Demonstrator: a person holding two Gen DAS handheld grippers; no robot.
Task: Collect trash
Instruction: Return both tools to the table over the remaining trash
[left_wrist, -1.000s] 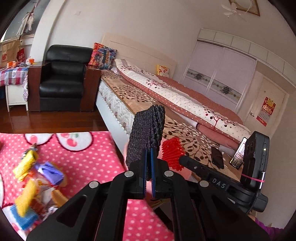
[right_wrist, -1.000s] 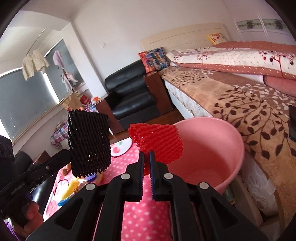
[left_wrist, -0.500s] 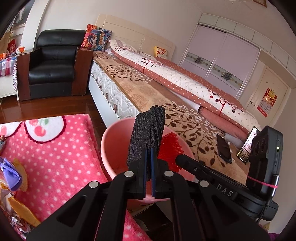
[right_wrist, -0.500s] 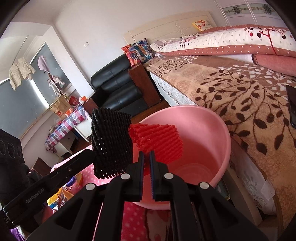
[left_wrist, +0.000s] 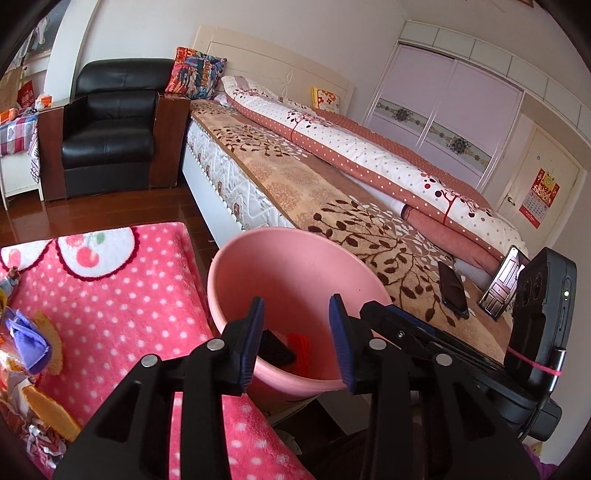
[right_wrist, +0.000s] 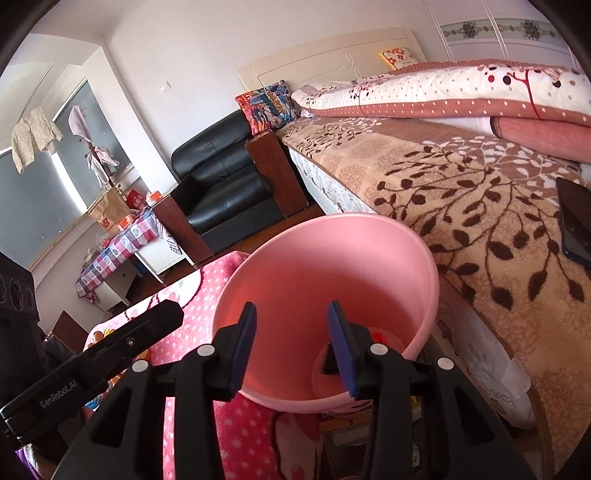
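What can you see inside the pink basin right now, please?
Inside the pink basin, a black foam net and a red foam net lie at the bottom. The left gripper covers the rest of the floor.

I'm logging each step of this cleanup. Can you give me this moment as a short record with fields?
left gripper: open, empty, above the basin
right gripper: open, empty, above the basin
pink basin: beside the bed
black foam net: lying in the basin
red foam net: in the basin, next to the black one
wrappers: on the pink dotted blanket, not yet collected
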